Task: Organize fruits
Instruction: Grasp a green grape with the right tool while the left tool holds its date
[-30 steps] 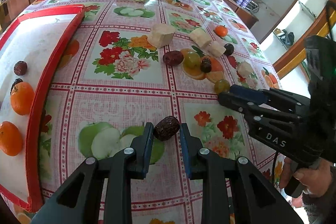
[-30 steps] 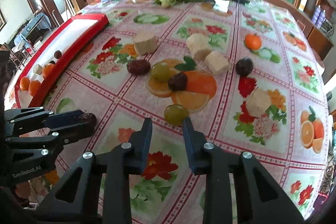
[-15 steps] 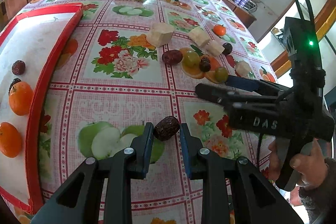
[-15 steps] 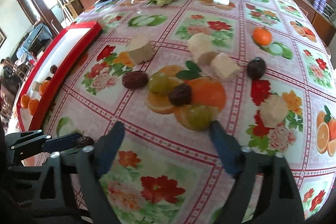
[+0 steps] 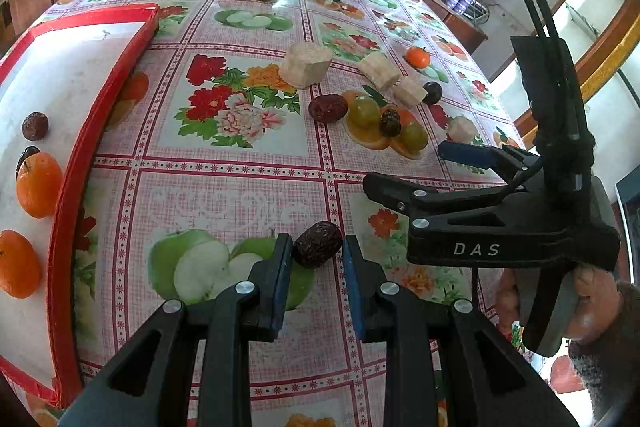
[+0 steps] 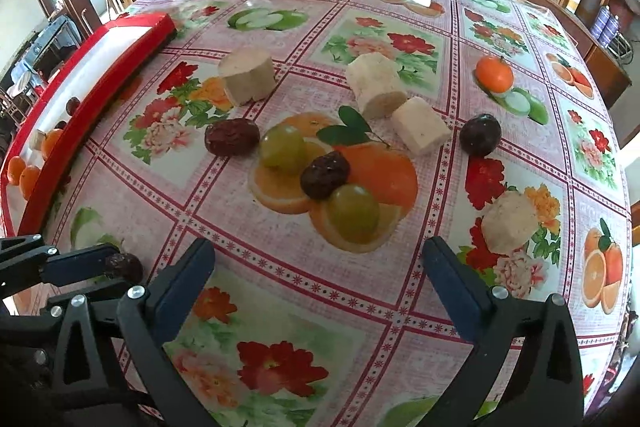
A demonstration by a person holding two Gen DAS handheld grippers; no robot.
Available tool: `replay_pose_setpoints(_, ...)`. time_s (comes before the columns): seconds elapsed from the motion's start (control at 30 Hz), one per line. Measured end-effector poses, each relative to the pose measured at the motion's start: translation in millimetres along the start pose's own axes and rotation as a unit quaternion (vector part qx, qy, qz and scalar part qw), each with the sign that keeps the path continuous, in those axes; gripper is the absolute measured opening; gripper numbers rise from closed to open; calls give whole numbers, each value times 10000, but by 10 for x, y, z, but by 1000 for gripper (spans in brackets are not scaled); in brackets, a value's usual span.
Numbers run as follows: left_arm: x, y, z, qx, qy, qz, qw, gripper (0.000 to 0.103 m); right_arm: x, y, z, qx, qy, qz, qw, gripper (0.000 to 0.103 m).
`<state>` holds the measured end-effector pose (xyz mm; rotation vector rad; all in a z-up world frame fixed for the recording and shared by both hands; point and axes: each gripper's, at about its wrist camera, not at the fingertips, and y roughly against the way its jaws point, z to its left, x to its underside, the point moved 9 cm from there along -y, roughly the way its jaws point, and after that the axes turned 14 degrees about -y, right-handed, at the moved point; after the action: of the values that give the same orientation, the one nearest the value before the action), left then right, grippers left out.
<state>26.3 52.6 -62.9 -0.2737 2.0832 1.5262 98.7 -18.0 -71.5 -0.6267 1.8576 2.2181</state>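
Item under handling: one dark red date [image 5: 318, 249], sitting between the fingers of the left gripper [image 5: 314, 259]. The left finger touches it; a narrow gap shows on the right side, so a firm clamp cannot be confirmed, nor whether the date is clear of the tablecloth [image 5: 248, 187]. In the right wrist view the same date appears at the tips of the left gripper, low on the left.

Right gripper [image 6: 320, 279]: jaws spread wide, nothing between them, positioned just short of the nearer green grape [image 6: 354, 213], which is judged to be its next target.

Destination: the red-rimmed tray [image 5: 116, 95] on the left side of the table. Already in it are three oranges [image 5: 38, 185] and two dark fruits (a third may be hidden behind an orange).

Outstanding on the cloth: a second date [image 6: 232, 137], a darker wrinkled date [image 6: 325, 175], the other grape [image 6: 283, 149], a round dark plum [image 6: 480, 135], a small orange [image 6: 494, 74] and four pale cut chunks [image 6: 248, 75] (kind not determinable).

Assessment: partly complete; more items remain on the cloth than sit in the tray.
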Motion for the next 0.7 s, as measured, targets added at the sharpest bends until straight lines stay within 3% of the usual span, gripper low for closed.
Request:
replay_pose_setpoints(0.1, 3, 3, 2, 5, 2, -1, 10000, 25, -9, -14, -7, 75, 68, 121, 9999, 103)
replay_pose_setpoints(0.3, 8, 14, 10, 27, 36, -6, 10000, 25, -122, -18, -91, -207, -28, 60, 9998, 101)
replay_pose_setpoints(0.4, 11, 17, 14, 29, 45, -15, 10000, 25, -155, -1, -115, -8, 250, -123, 9996, 81)
replay_pose_setpoints(0.53, 14, 21, 15, 15, 64, -42, 10000, 25, -215, 62, -183, -76, 131, -140, 9998, 33)
replay_pose_setpoints(0.6, 14, 23, 9, -26, 54, -65, 10000, 25, -211, 83, -180, -349, -9, -9, 9994, 23)
replay_pose_setpoints(0.7, 14, 25, -2, -113, 0, -137, 9998, 24, -176, 100, -154, -196, 87, -50, 9998, 23)
